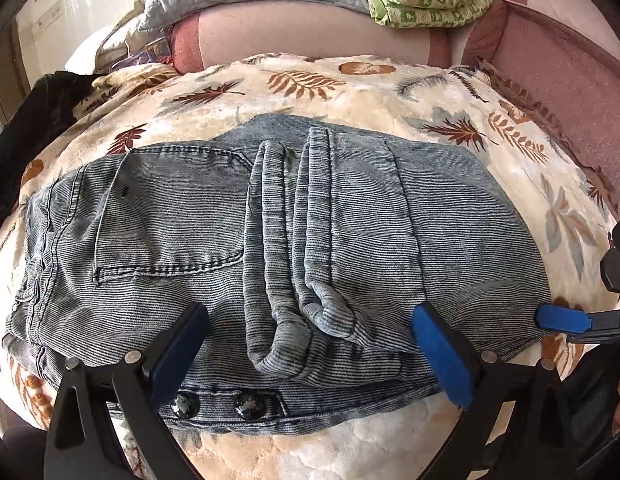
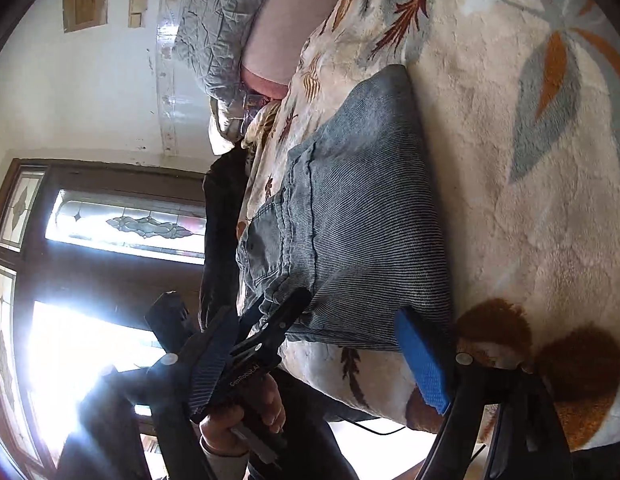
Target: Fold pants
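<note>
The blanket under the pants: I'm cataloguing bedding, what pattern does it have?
The blanket is cream plush with rust-brown and grey-blue leaf prints, clearest in the left wrist view.

One piece of lettering shows, in the right wrist view: small white print on the black body of the left gripper [image 2: 265, 324], held in the person's hand [image 2: 245, 412] at the lower left of that picture. It runs slantwise along the tool and appears to read "GenRobot.AI", though the letters are small and partly blurred, so the exact spelling cannot be confirmed. In the left wrist view no readable text, number, brand or sign can be made out.
</note>
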